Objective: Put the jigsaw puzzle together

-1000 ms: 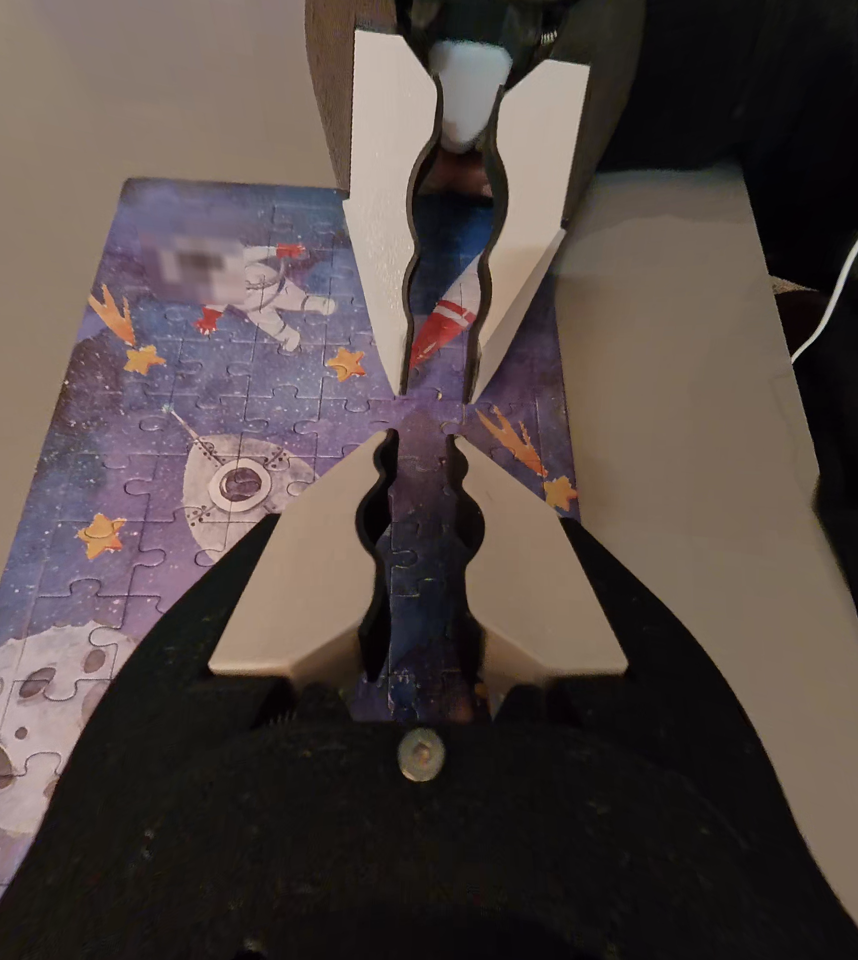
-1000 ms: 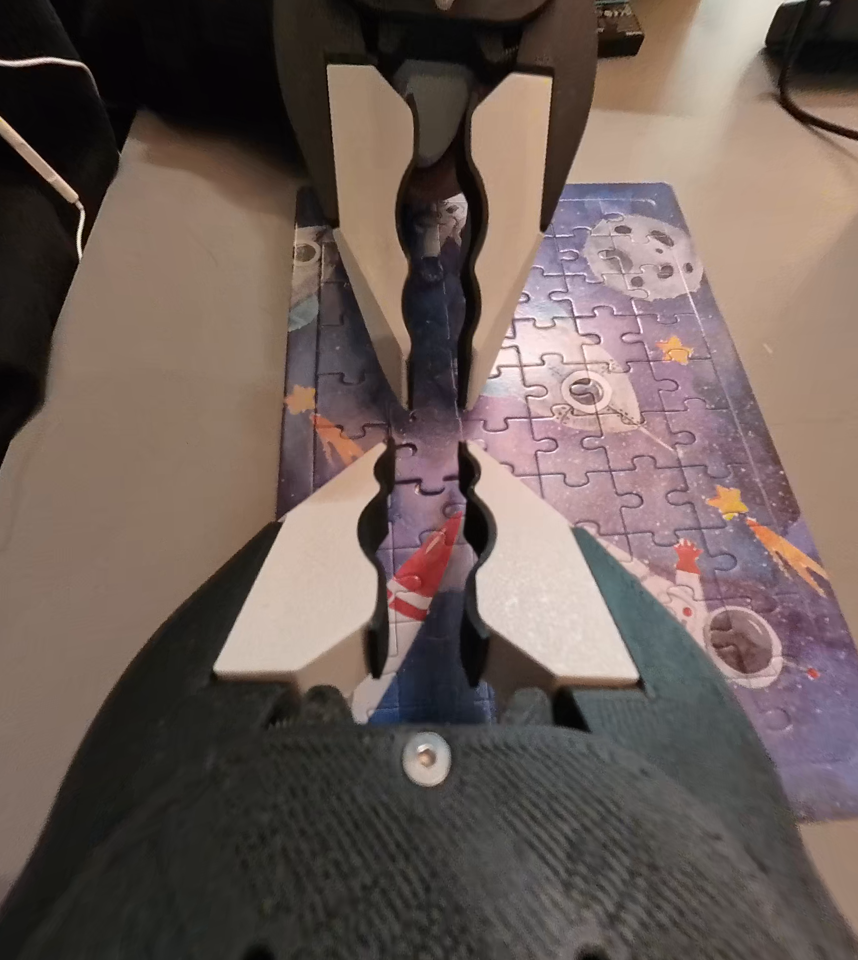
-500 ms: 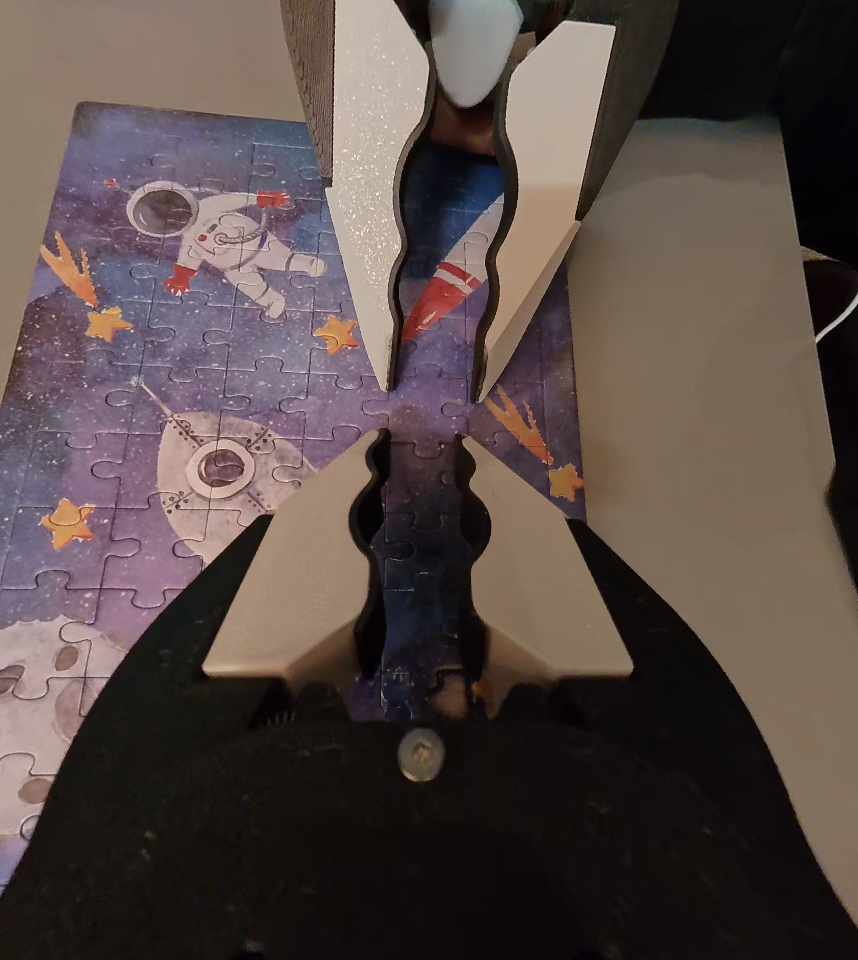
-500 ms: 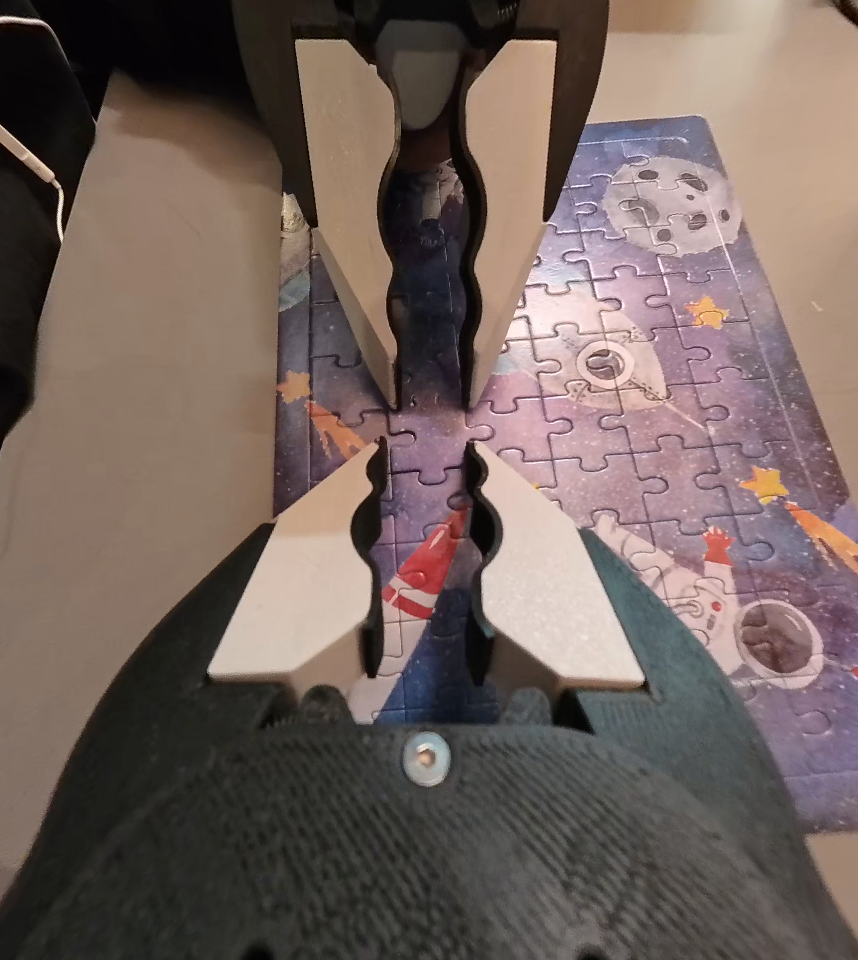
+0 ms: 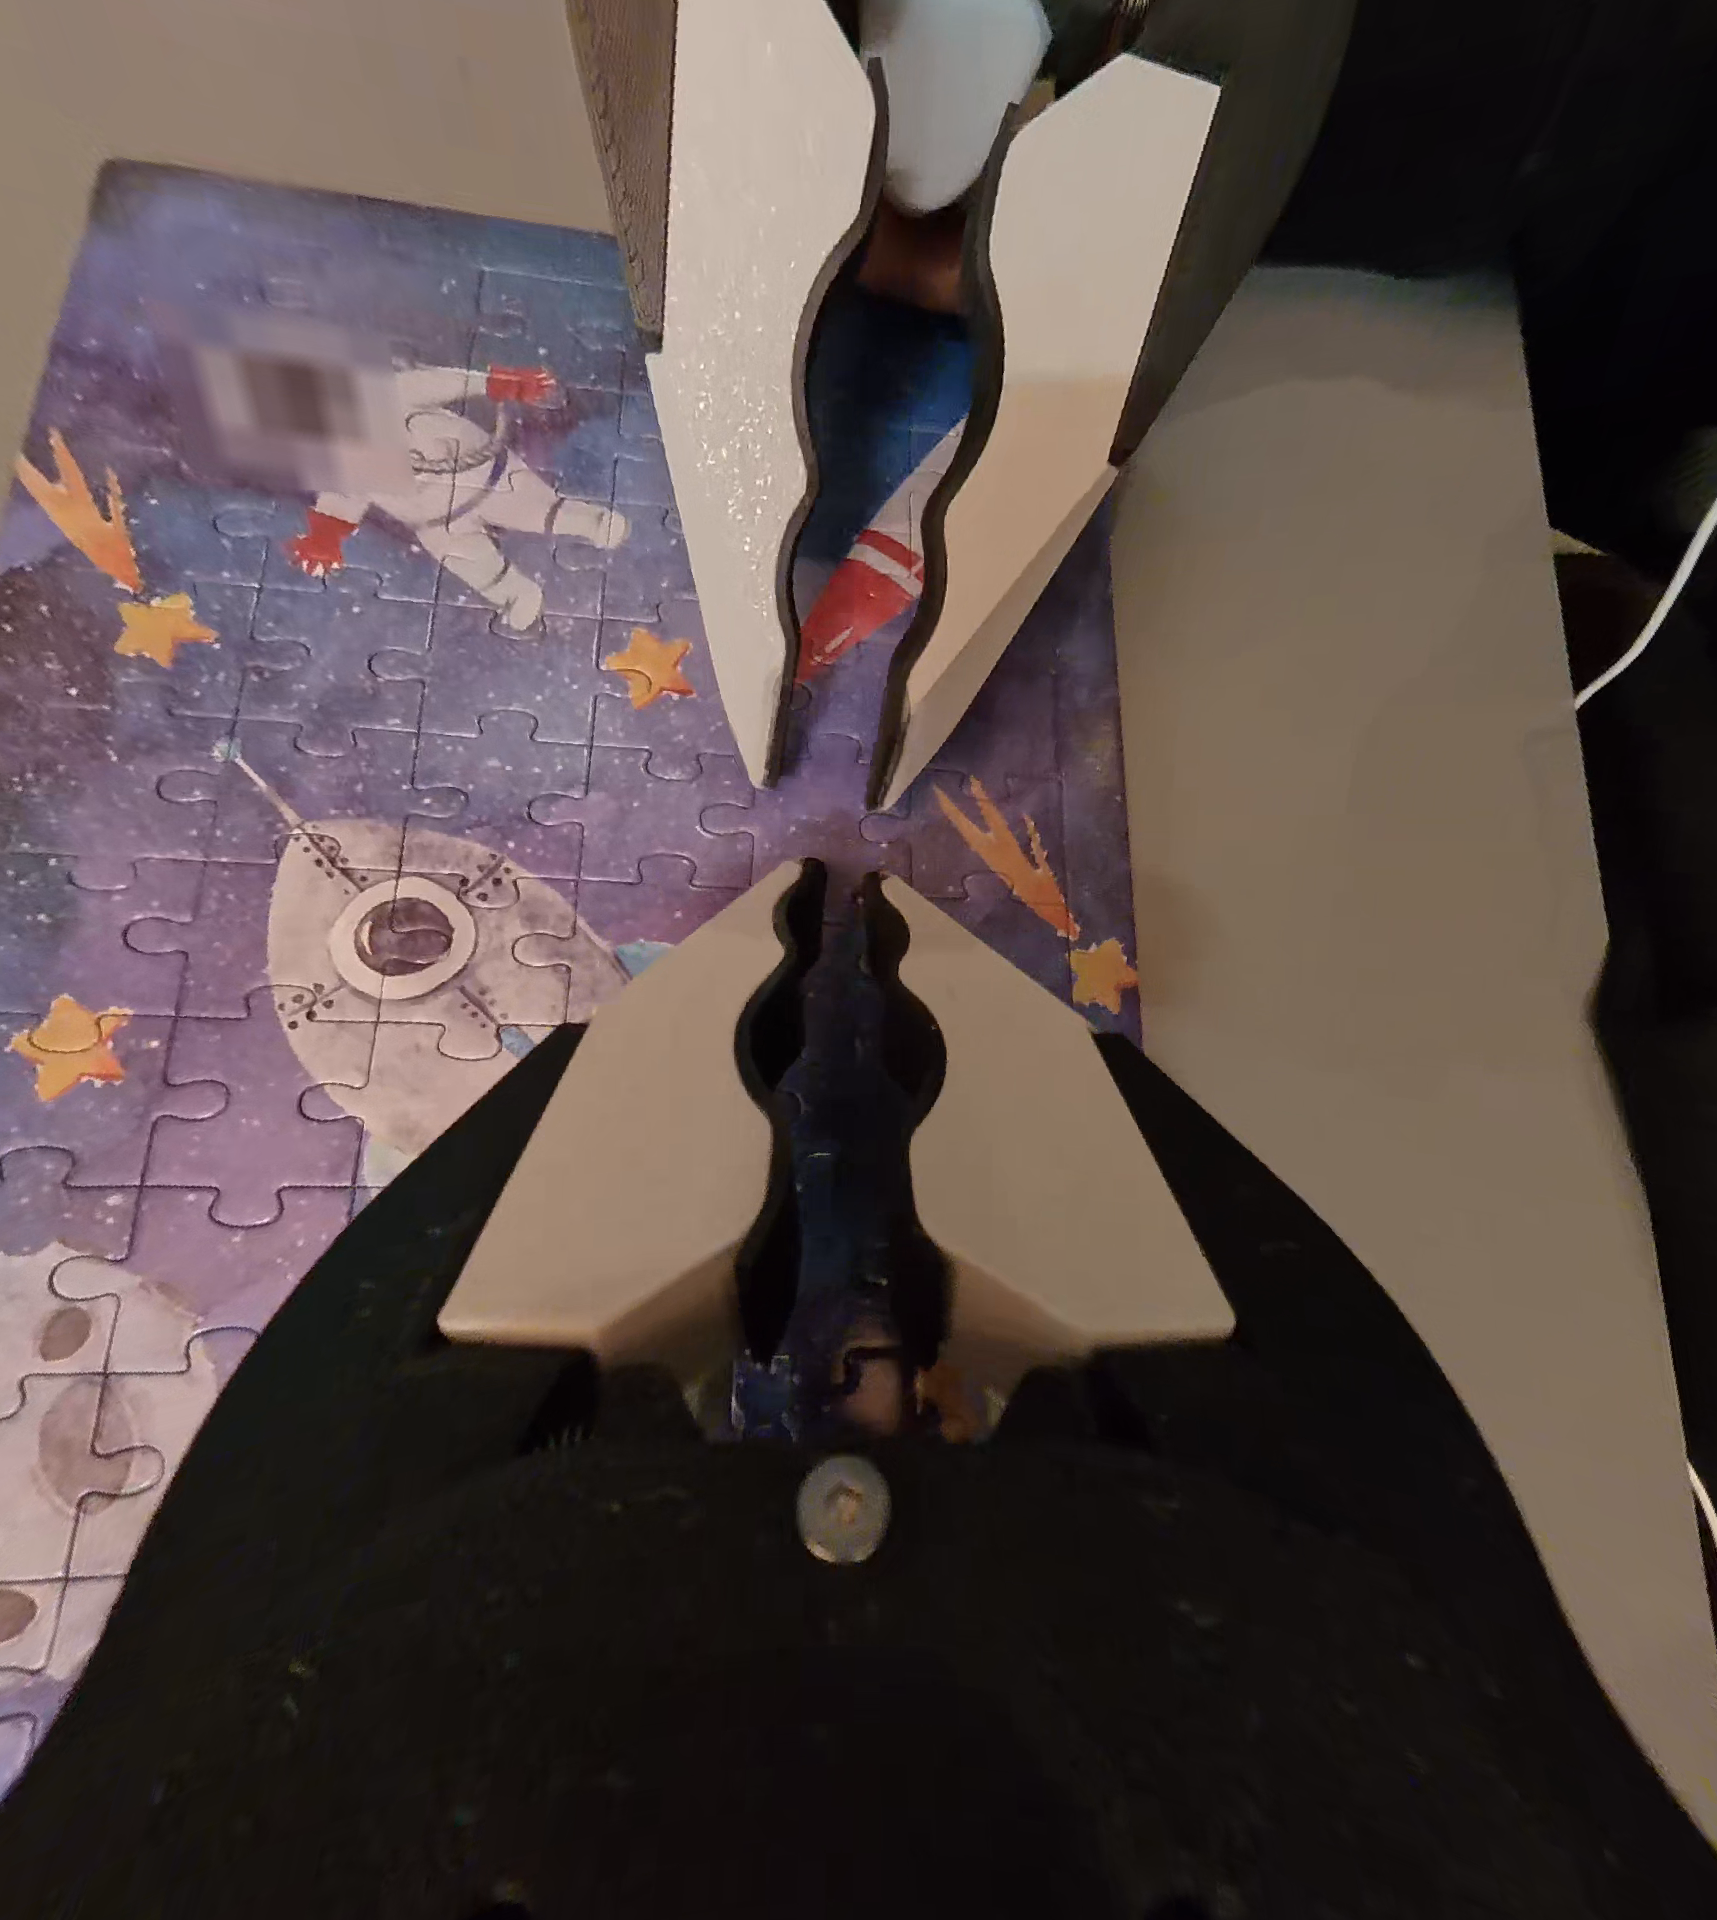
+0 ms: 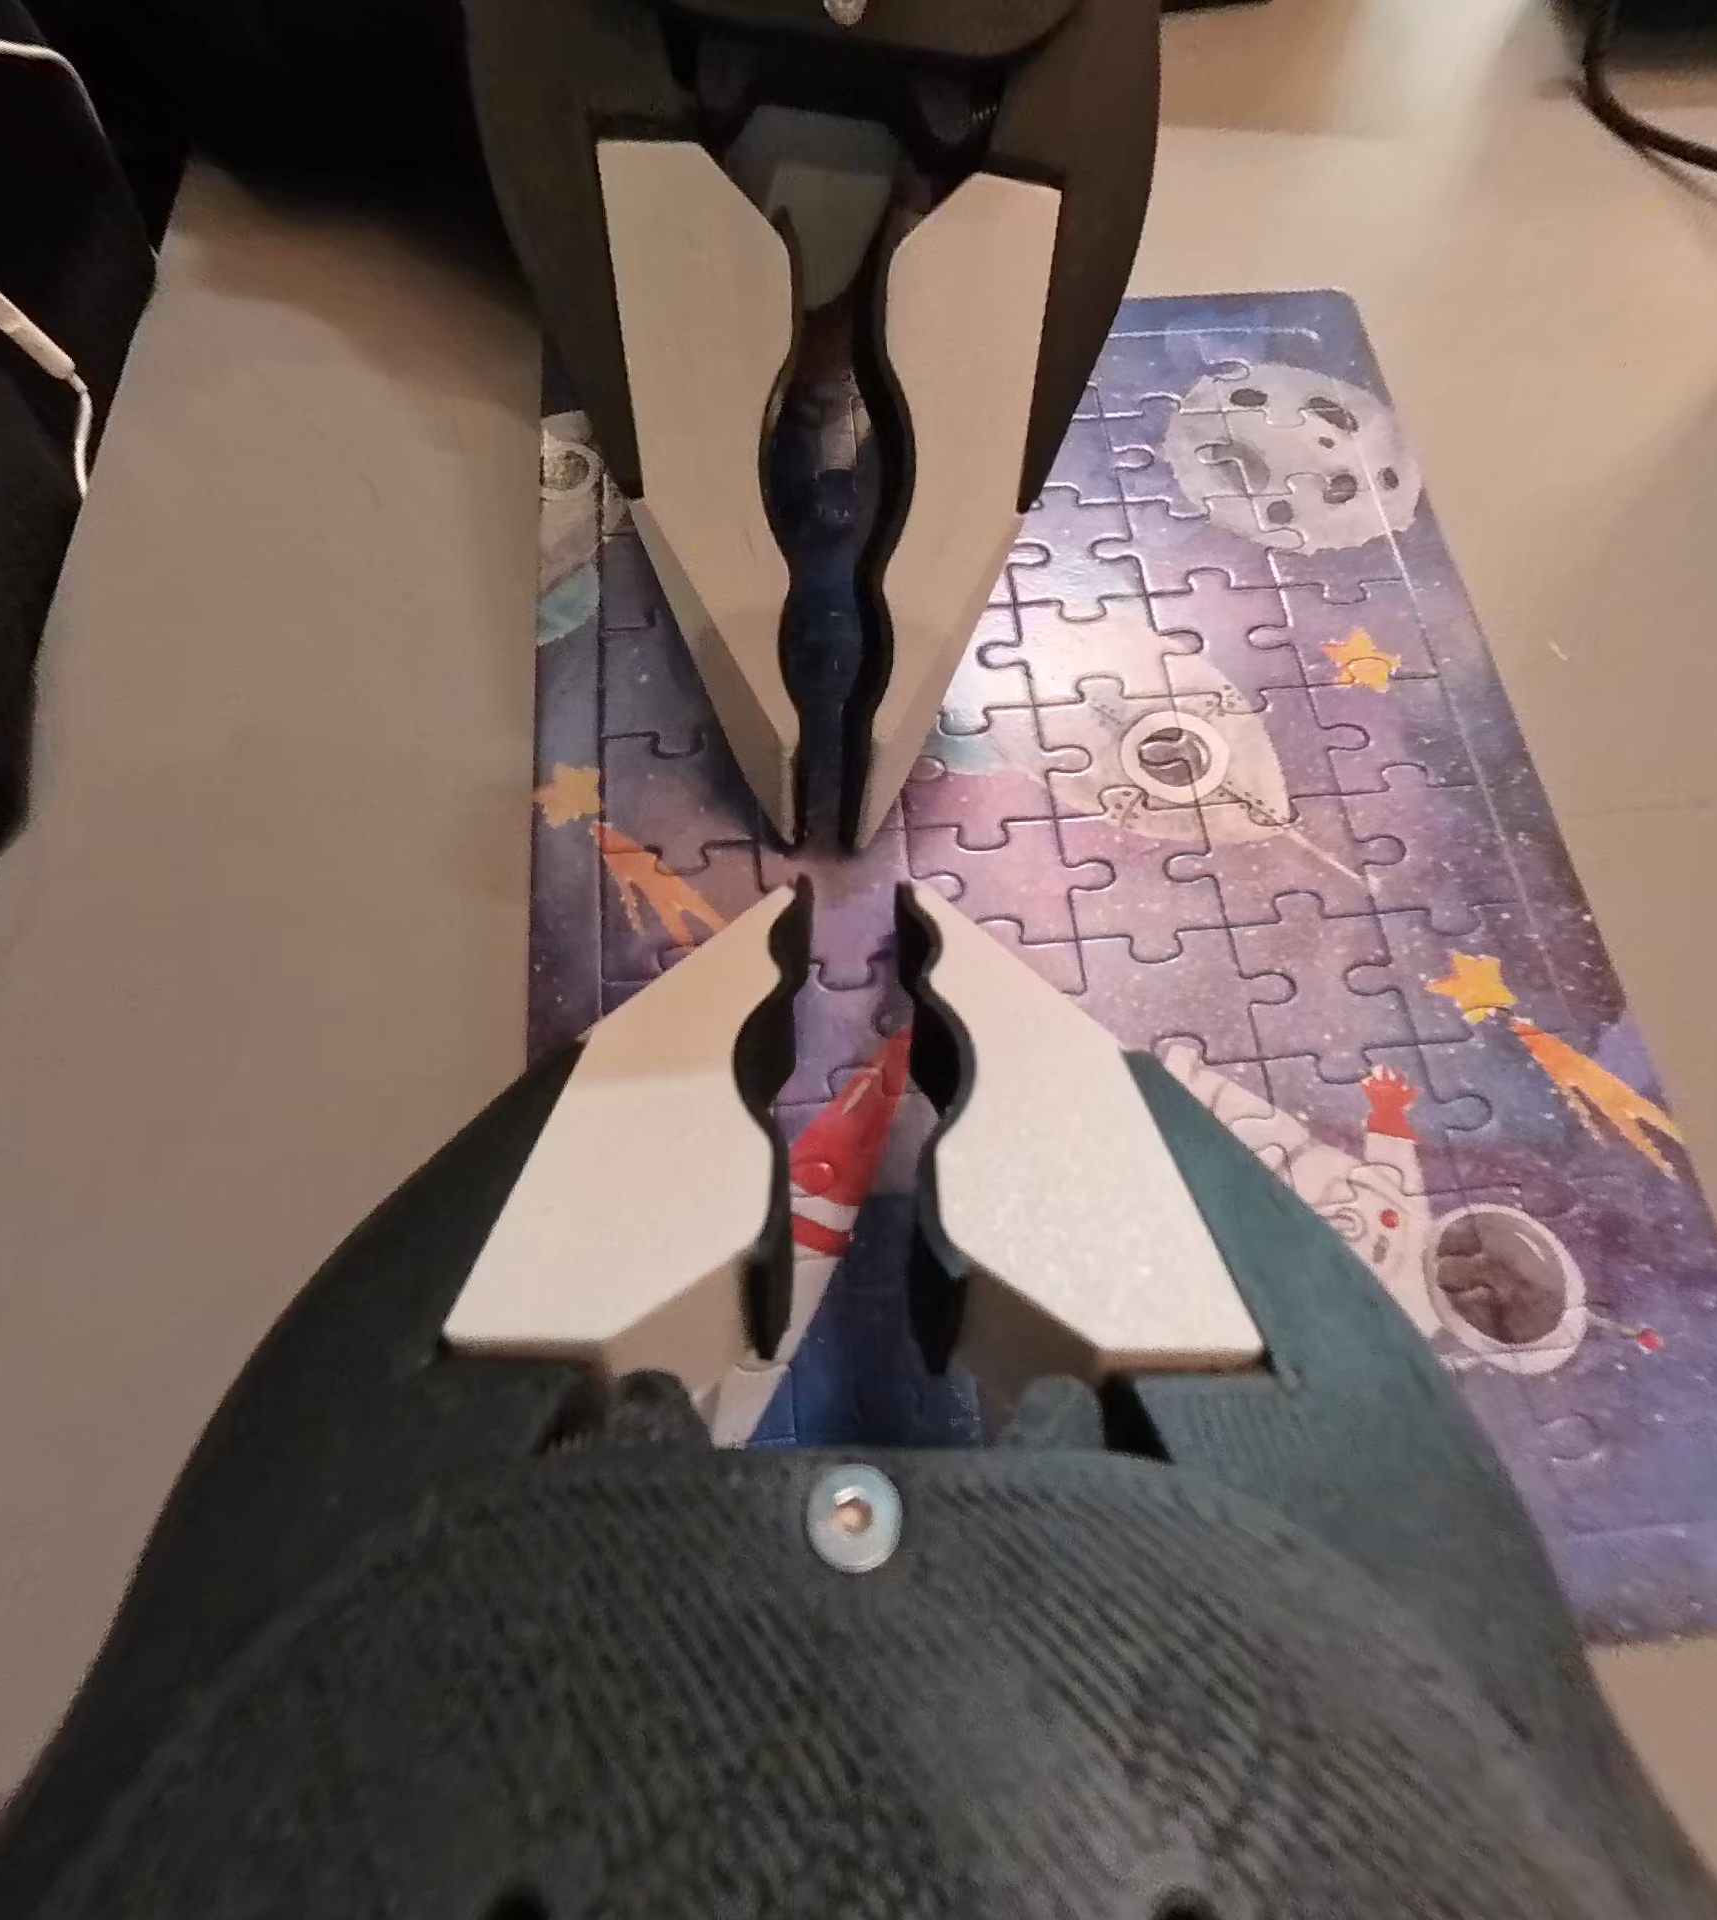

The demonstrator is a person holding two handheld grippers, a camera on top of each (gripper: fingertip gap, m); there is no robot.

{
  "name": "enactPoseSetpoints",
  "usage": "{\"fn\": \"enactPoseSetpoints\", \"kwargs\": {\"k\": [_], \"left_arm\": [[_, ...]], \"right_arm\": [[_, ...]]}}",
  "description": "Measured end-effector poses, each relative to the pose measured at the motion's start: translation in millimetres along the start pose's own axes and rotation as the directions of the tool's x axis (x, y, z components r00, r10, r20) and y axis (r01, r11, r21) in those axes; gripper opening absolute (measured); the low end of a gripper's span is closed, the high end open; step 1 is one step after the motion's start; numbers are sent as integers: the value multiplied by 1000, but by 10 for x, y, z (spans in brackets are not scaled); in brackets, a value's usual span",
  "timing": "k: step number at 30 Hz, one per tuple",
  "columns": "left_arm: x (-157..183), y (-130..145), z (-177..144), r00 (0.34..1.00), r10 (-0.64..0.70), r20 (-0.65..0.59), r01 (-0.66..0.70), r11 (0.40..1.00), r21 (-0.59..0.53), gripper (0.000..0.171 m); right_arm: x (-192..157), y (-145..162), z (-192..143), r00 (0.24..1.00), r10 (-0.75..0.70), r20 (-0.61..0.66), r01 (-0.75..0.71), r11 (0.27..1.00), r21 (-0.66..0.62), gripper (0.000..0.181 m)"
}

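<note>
Final seating step: left tool point(image 5: 833, 868) nearly closed, right tool point(image 6: 849, 883) slightly open (both empty), tips pressing jigsaw puzzle point(image 5: 334, 790) near the tabletop point(image 5: 1353, 935) edge; next, judge seams flush.

puzzle point(image 5: 334, 831) near end cut by frame edge | rocket point(image 6: 838, 1164) part hidden btwn right hand-held gripper point(image 6: 849, 894) fingers

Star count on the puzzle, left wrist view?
4. Upper-left star at a comet's tip; centre star beside the rocket; lower-left star; right-edge star below the other comet. More may be hidden.
</note>
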State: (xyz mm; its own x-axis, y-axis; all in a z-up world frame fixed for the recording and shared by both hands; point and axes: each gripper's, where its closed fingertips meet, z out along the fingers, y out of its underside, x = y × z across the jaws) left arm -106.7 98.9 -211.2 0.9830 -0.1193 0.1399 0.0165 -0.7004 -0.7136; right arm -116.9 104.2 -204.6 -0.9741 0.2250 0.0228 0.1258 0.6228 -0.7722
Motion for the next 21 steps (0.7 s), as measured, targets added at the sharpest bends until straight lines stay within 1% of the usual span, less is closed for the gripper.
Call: {"fn": "enactPoseSetpoints", "kwargs": {"k": [4, 8, 9, 10, 12, 16, 17, 18, 20, 21], "left_arm": [[-2, 4, 0, 1000, -4, -3, 4, 1000, -2, 5], [-1, 3, 0, 1000, 6, 5, -6, 1000, -2, 4], [-2, 2, 0, 1000, 6, 5, -6, 1000, -2, 4], [-1, 3, 1, 1000, 7, 4, -7, 1000, -3, 4], [-4, 2, 0, 1000, 7, 6, -7, 1000, -2, 4], [-47, -2, -5, 1000, 4, 29, -4, 1000, -1, 7], [-59, -2, -7, 999, -4, 32, 4, 1000, 1, 8], [-105, 1, -15, 998, -11, 56, 11, 1000, 1, 6], [-250, 24, -59, 991, -4, 135, 4, 1000, 1, 4], [-329, 41, -88, 985, -5, 175, 6, 1000, 0, 3]], "right_arm": [[-19, 34, 33, 999, 38, 29, -37, 999, -27, 3], [-25, -35, 6, 999, 27, 30, -27, 999, 23, 0], [1, 33, 24, 999, 34, 19, -33, 999, -15, 0], [17, 51, 23, 999, 45, 14, -44, 999, -26, 0], [97, 63, -2, 998, 45, -35, -46, 998, -34, 0], [348, 87, -29, 980, 39, -193, -46, 999, -28, 0], [330, 80, -15, 982, 39, -187, -46, 999, -29, 0], [237, 55, 14, 990, 35, -138, -39, 999, -26, 0], [-120, -3, 78, 998, 22, 62, -20, 999, -24, 0], [-222, -17, 92, 993, 24, 119, -21, 999, -29, 0]]}}
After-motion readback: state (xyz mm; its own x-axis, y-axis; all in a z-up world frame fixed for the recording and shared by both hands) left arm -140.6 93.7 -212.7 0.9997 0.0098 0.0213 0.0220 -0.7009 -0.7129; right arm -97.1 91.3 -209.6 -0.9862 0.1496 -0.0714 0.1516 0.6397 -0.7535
